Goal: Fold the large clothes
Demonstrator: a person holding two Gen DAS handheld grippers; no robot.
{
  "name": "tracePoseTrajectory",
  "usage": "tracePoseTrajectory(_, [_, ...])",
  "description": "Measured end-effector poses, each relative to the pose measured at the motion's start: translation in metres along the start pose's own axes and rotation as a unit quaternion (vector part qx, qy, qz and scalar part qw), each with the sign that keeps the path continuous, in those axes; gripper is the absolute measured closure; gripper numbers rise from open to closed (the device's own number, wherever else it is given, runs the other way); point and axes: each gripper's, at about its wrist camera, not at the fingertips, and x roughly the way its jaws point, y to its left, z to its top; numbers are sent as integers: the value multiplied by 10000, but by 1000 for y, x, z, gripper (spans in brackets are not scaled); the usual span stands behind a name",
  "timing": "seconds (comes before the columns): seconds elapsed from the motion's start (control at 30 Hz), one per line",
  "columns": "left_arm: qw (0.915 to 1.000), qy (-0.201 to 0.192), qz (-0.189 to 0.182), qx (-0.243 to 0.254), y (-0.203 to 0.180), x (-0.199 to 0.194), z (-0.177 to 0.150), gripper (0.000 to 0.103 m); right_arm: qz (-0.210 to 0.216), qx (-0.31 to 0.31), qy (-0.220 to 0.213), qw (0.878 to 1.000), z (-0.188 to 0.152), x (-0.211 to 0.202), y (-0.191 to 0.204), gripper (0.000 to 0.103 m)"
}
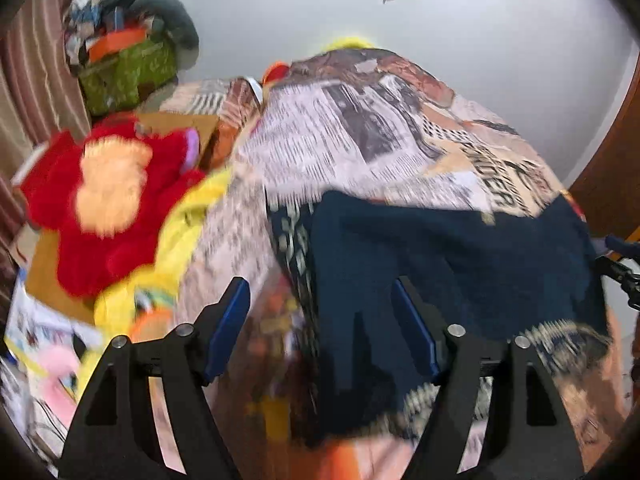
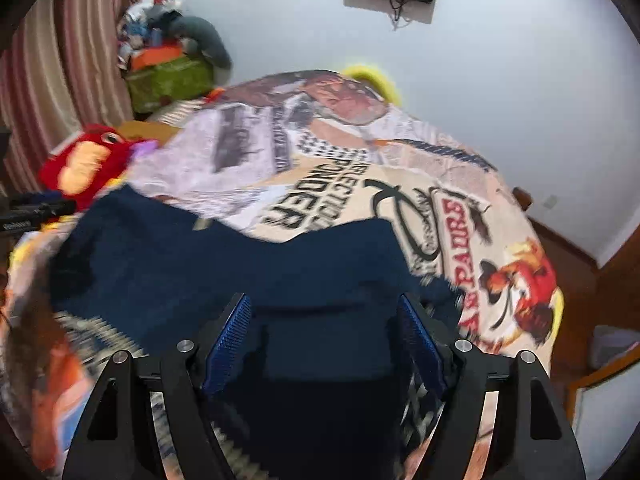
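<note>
While spread wide over the printed bedspread (image 2: 460, 216), hover above a dark navy garment (image 2: 224, 264): left tongs (image 1: 320, 304), right tongs (image 2: 324, 320), both empty.

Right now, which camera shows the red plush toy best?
The left wrist view: the red plush toy fills the left side, though blurred. In the right wrist view, it sits small at the left edge, partly hidden.

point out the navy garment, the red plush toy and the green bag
navy garment (image 2: 224, 264): right wrist view, on its flat middle
red plush toy (image 1: 92, 240): left wrist view, on its red body
green bag (image 1: 128, 76): left wrist view, on its front side
</note>
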Motion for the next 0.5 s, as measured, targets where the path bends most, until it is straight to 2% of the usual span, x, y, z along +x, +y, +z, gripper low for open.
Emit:
tracePoseTrajectory(0.1, [9985,219,-383,-322,4,-11,-33,28,370,114,92,9992,-17,-18,12,25])
tracePoseTrajectory(0.17, [9941,462,-733,-654,5,-11,-56,28,491,134,146,9986,-29,-24,22,23])
tracePoseTrajectory(0.27, [9820,817,-1280,-1122,4,-3,-85,28,570,94,317,9978,-47,-21,38,22])
tracePoseTrajectory(0.33, [9695,1085,-1669,-1431,-1,8,-104,28,616,110,533,9966,-57,-11,45,22])
tracePoseTrajectory(0.4, [9610,1278,-1890,-1563,-9,17,-115,28,705,141,744,9946,-66,-2,50,22])
tracePoseTrajectory(0.5, [9548,1275,-2054,-1731,-18,29,-123,28,741,128,882,9933,-77,8,55,22])
